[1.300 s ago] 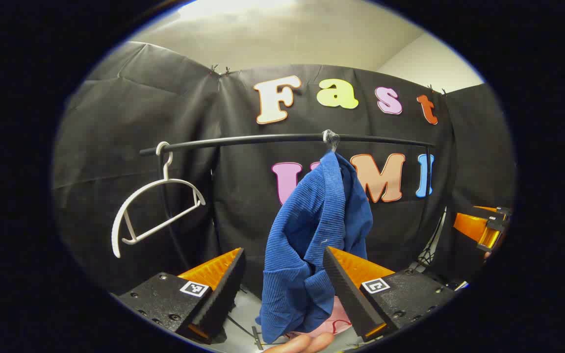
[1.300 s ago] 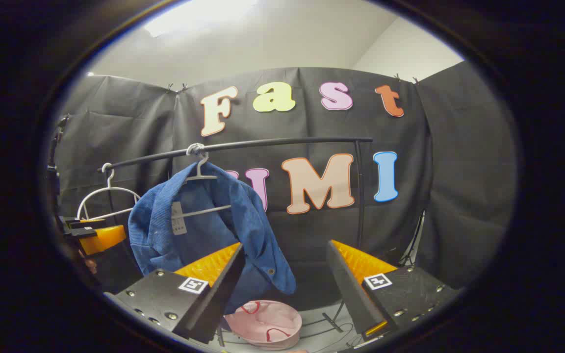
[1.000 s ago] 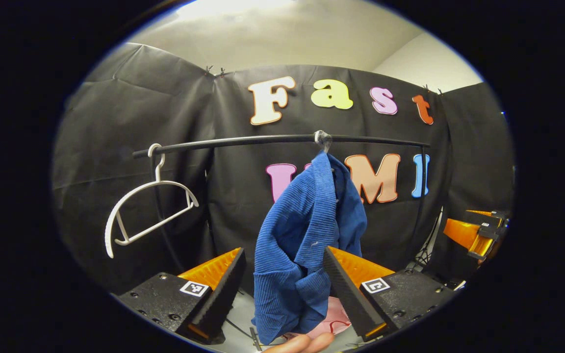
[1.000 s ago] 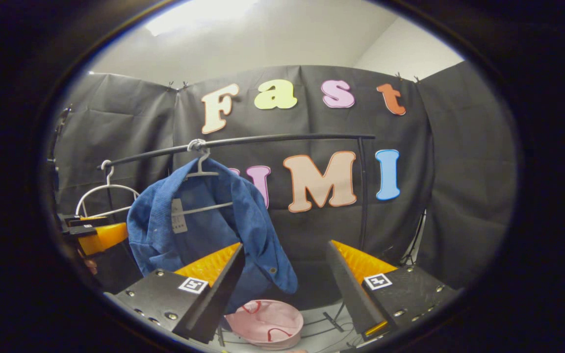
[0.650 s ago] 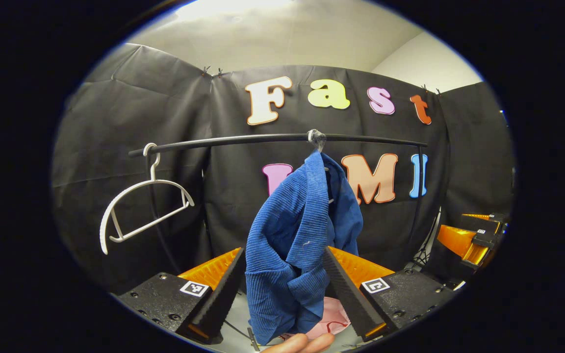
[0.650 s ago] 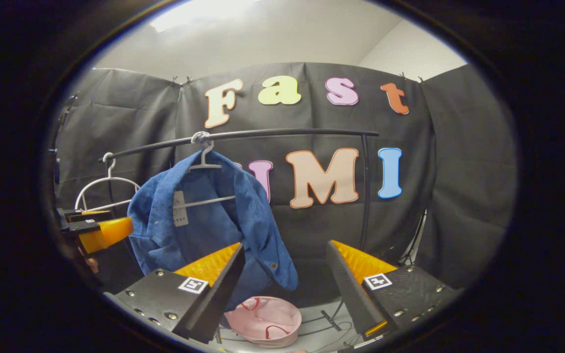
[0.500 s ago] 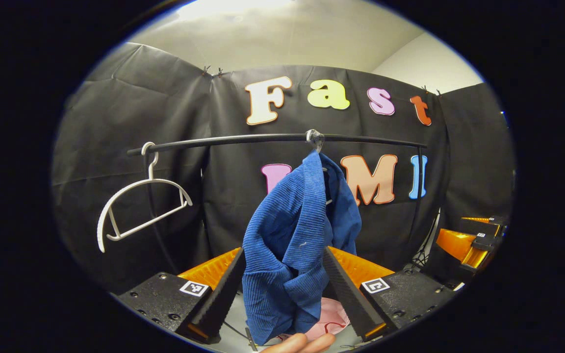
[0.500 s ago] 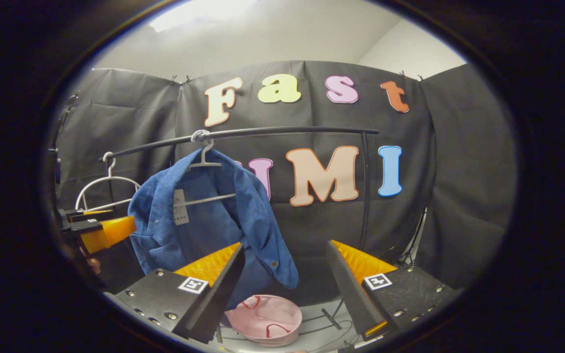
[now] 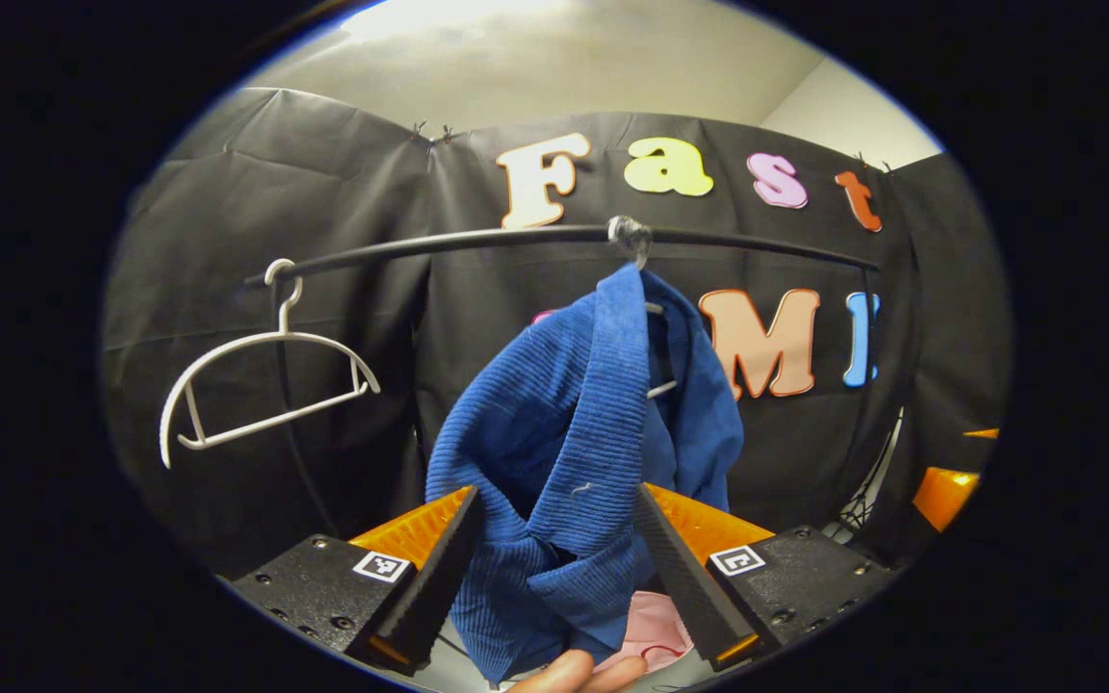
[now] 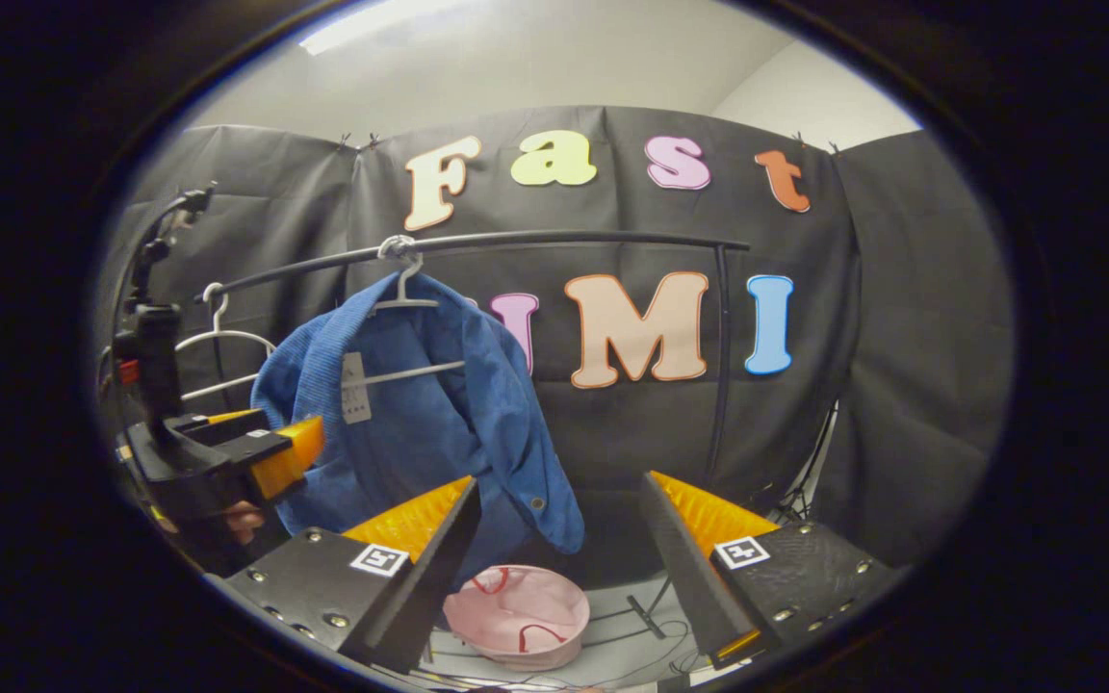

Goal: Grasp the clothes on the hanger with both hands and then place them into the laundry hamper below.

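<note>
**Risk of a one-sided pull dragging shirt and hanger askew**

Far left on the rail point(image 9: 477, 241): an empty white hanger point(image 9: 256, 385), near enough to snag if the cloth swings that way. Centre: blue shirt point(image 9: 583, 433) draped on its own hanger point(image 10: 405, 289), bunched toward one shoulder. Left hand-held gripper point(image 9: 554, 539) spread wide, a fold of shirt lying between the fingers, not yet pinched; closing on too thin a fold could let it slip. Further right: right hand-held gripper point(image 10: 559, 539) also spread wide, holding nothing, shirt hem off to its left side. Pulling with one side gripped alone would likely tip the hanger or catch the collar. Below: pink hamper point(image 10: 516, 616), small, set under the hem; a loose drop could miss it
</note>
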Demonstrator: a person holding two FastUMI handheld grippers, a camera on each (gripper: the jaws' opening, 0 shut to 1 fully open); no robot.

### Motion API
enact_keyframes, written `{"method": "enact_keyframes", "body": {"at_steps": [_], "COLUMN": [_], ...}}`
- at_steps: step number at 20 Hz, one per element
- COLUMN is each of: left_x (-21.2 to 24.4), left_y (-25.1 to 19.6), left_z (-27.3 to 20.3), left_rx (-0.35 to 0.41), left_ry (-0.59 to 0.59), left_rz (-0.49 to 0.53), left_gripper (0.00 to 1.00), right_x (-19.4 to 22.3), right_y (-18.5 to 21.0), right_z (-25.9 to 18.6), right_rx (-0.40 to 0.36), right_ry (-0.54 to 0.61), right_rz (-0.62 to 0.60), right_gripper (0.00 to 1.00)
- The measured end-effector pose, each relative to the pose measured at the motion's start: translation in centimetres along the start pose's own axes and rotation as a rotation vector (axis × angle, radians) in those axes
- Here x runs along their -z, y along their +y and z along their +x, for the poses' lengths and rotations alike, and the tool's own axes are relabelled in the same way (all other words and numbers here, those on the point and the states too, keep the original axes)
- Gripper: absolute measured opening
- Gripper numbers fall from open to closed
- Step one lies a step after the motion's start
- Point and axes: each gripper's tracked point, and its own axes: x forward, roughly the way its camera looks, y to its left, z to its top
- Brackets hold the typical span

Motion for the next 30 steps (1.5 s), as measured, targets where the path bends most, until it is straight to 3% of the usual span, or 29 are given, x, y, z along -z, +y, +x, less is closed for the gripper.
{"method": "enact_keyframes", "body": {"at_steps": [2, 4, 6, 7, 8, 9, 12, 14, 15, 16, 19, 21, 24, 27, 30], "left_x": [0.2, 0.7, 1.0, 1.0, 0.9, 0.8, 0.8, 0.9, 0.8, 0.7, 0.6, 0.5, 0.7, 0.3, 0.1], "left_y": [0.2, 0.7, 1.0, 1.2, 1.3, 1.5, 2.2, 2.4, 2.3, 2.5, 2.7, 1.9, 1.3, 1.6, 1.6], "left_z": [1.7, 3.5, 5.1, 5.9, 6.6, 7.2, 8.6, 9.6, 10.0, 10.3, 11.1, 11.6, 11.3, 9.6, 7.9], "left_rx": [-0.021, -0.034, -0.037, -0.035, -0.028, -0.022, -0.001, 0.013, 0.023, 0.023, 0.014, 0.038, 0.102, 0.141, 0.146], "left_ry": [0.0, 0.01, 0.017, 0.017, 0.018, 0.016, 0.014, 0.012, 0.007, -0.005, -0.012, -0.013, 0.026, 0.029, 0.032], "left_rz": [0.008, 0.012, 0.018, 0.016, 0.009, 0.002, -0.022, -0.022, -0.019, -0.015, -0.045, -0.09, -0.06, -0.041, -0.022], "left_gripper": [0.98, 0.98, 1.0, 1.0, 1.0, 0.98, 1.0, 0.95, 0.99, 0.98, 0.91, 0.73, 0.47, 0.2, 0.11], "right_x": [0.1, 0.2, 0.3, 0.4, 0.3, 0.4, 0.2, 0.2, 0.3, 0.4, 1.2, 1.1, 0.8, 0.2, 0.8], "right_y": [-0.2, -0.2, 0.2, 0.4, 0.8, 1.2, 2.7, 3.7, 4.2, 4.7, 5.7, 6.1, 6.3, 7.5, 8.5], "right_z": [0.3, 1.0, 2.2, 3.0, 3.8, 4.8, 8.1, 10.2, 11.0, 11.7, 12.9, 14.5, 16.4, 19.3, 21.7], "right_rx": [0.01, 0.016, 0.013, 0.011, 0.007, 0.002, -0.013, -0.021, -0.026, -0.034, -0.077, -0.108, -0.147, -0.187, -0.213], "right_ry": [0.002, 0.007, 0.012, 0.012, 0.013, 0.013, 0.007, 0.002, -0.003, -0.008, 0.018, 0.025, 0.026, 0.004, 0.024], "right_rz": [-0.004, -0.012, -0.02, -0.021, -0.021, -0.019, -0.01, 0.008, 0.017, 0.023, 0.028, 0.022, 0.02, 0.025, 0.021], "right_gripper": [1.0, 0.95, 1.0, 0.95, 1.0, 0.95, 0.96, 0.96, 0.96, 1.0, 0.96, 1.0, 0.95, 1.0, 0.95]}}
